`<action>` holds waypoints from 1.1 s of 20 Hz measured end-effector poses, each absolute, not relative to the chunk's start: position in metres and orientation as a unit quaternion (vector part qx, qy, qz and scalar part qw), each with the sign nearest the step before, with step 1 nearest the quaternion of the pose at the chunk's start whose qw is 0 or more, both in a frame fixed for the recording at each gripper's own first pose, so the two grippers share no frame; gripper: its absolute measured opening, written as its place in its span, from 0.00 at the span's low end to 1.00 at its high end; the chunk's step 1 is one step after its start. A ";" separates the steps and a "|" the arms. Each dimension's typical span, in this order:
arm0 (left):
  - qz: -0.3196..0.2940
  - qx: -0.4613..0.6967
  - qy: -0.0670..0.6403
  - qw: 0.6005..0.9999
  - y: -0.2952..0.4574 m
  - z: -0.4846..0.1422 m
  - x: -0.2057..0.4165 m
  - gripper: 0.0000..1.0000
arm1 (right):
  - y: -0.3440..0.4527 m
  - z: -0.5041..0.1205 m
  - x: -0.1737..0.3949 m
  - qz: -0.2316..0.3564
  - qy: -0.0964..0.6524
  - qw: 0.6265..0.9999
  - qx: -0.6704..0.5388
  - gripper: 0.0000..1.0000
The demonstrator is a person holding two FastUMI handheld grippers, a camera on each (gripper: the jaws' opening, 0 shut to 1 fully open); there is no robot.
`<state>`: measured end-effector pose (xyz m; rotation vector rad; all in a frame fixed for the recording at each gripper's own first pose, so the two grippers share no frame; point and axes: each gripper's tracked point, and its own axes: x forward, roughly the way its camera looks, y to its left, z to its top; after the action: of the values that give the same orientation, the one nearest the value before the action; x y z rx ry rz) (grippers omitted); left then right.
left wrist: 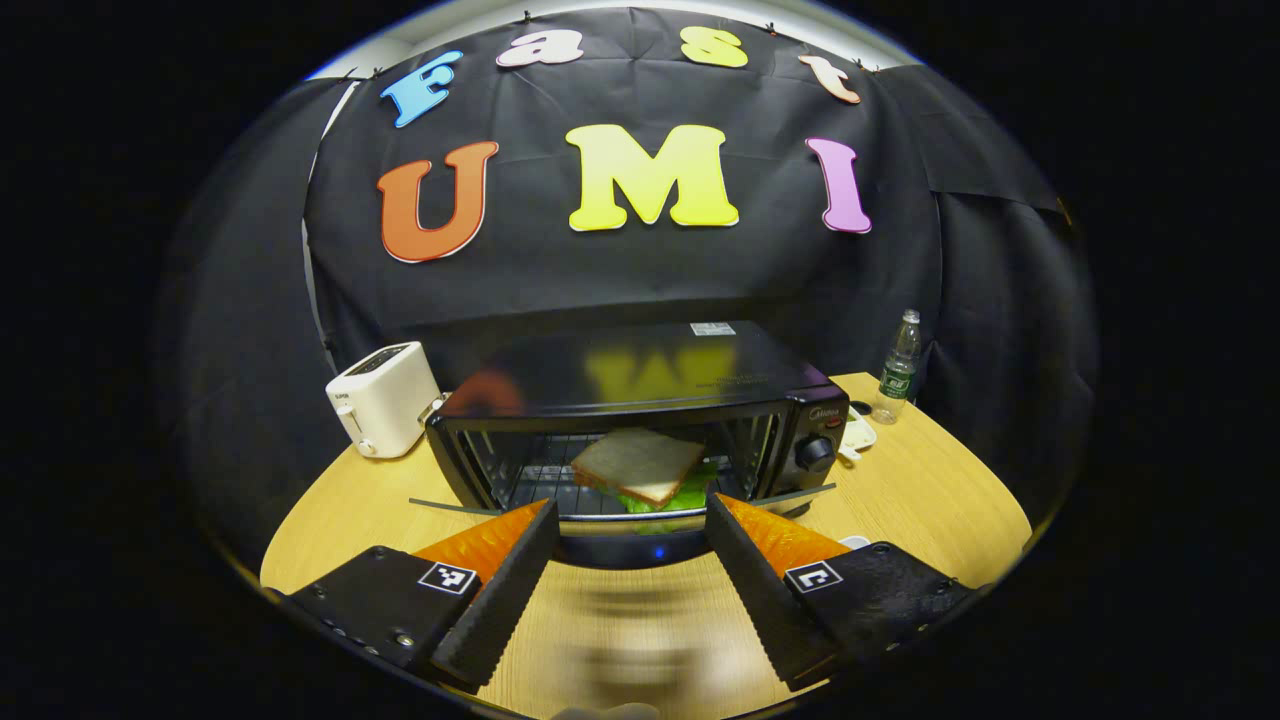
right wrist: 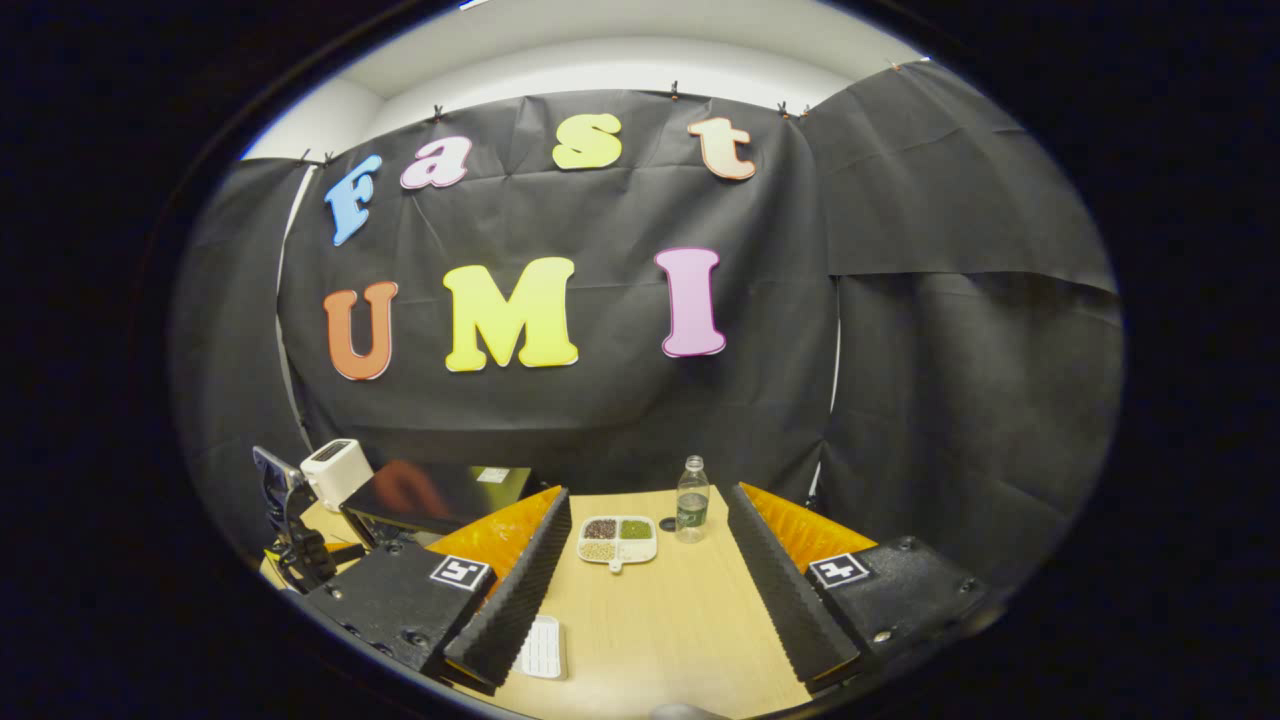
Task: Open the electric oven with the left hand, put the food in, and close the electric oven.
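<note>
The black electric oven (left wrist: 640, 375) stands on the wooden table (left wrist: 920, 490) with its door (left wrist: 625, 548) swung down and open. A sandwich (left wrist: 640, 465) of bread and green lettuce lies on the rack inside. My left gripper (left wrist: 630, 502) is open just in front of the lowered door, its fingers on either side of the door's front edge and not pressing on it. My right gripper (right wrist: 649, 492) is open and empty over the table to the right of the oven (right wrist: 440, 495). The left gripper (right wrist: 290, 530) also shows at the far left of the right gripper view.
A white toaster (left wrist: 385, 398) stands left of the oven. To its right are a divided dish of beans (right wrist: 618, 538) and a water bottle (right wrist: 692, 500). A small white flat object (right wrist: 545, 645) lies near the right gripper's left finger.
</note>
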<state>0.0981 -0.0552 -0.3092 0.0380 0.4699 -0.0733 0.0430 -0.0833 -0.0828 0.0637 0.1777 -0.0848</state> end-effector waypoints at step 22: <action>-0.033 0.042 0.191 0.980 -0.057 -0.286 0.158 0.96 | -0.080 -0.083 0.054 -0.035 0.097 0.994 0.029 0.95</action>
<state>0.1576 -0.0572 -0.2861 0.0838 0.3850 -0.0665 0.0544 -0.0797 -0.0831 0.0578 0.1944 -0.0707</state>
